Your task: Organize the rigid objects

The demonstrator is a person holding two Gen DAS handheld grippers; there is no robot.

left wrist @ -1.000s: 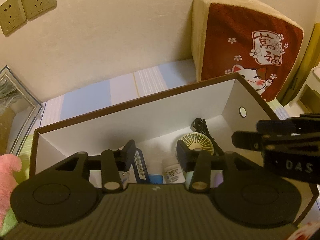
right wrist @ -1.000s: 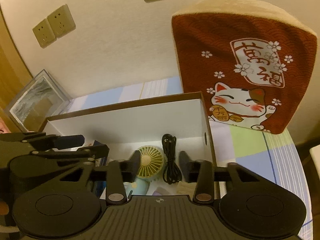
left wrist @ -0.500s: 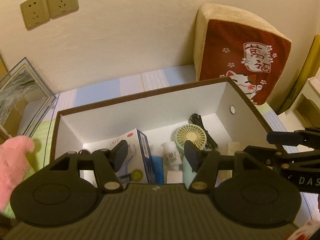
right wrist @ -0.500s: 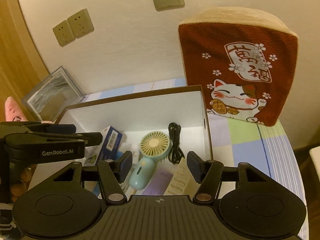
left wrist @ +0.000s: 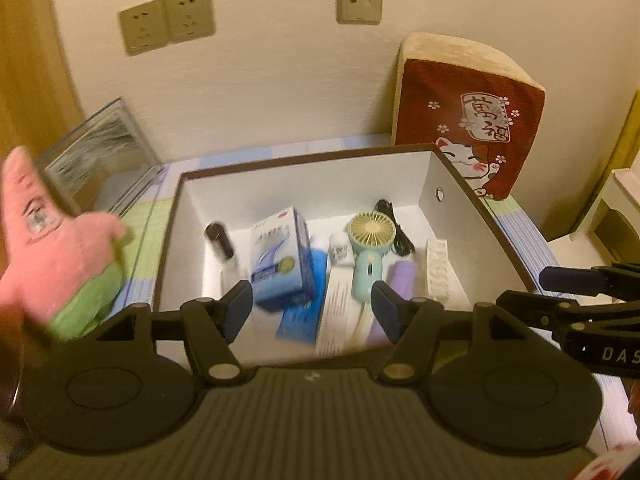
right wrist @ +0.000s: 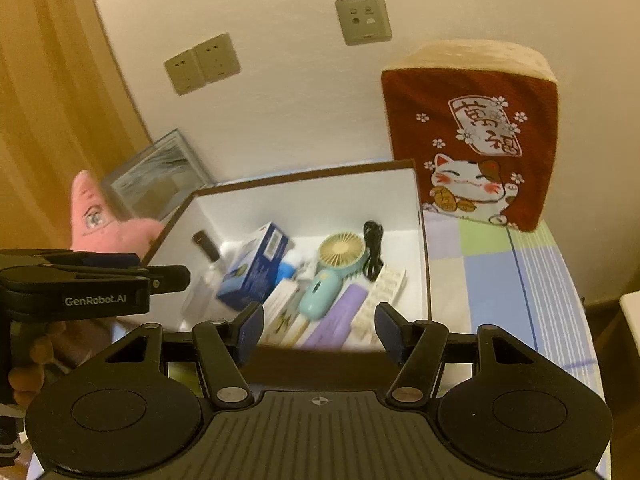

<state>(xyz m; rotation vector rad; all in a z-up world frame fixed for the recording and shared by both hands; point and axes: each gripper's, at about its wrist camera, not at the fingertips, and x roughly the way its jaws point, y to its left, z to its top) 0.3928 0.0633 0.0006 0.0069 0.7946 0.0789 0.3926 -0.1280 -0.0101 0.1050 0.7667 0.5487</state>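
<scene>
**A:** Honestly, what could still go wrong? Both grippers look empty. The left gripper (left wrist: 312,307) has just been opening wider with nothing between its pads, and the right gripper (right wrist: 319,329) stands apart too, nothing clamped.

**B:** Agreed. Everything's lying in the box (left wrist: 304,162) on the bed. My guess at the risk is a gripper snagging the near rim: thin cardboard, brown outside, white inside, and it'd likely tip or slide on the soft sheet.

**A:** And the blue carton (left wrist: 282,256) leans on its neighbours, so a nudge could topple it.

**B:** Yeah. The fan (left wrist: 370,246) is smooth rounded plastic with a mint handle, probably slippery. The cable (left wrist: 394,226) is a floppy black coil, and the purple tube (right wrist: 340,314) would roll.
</scene>
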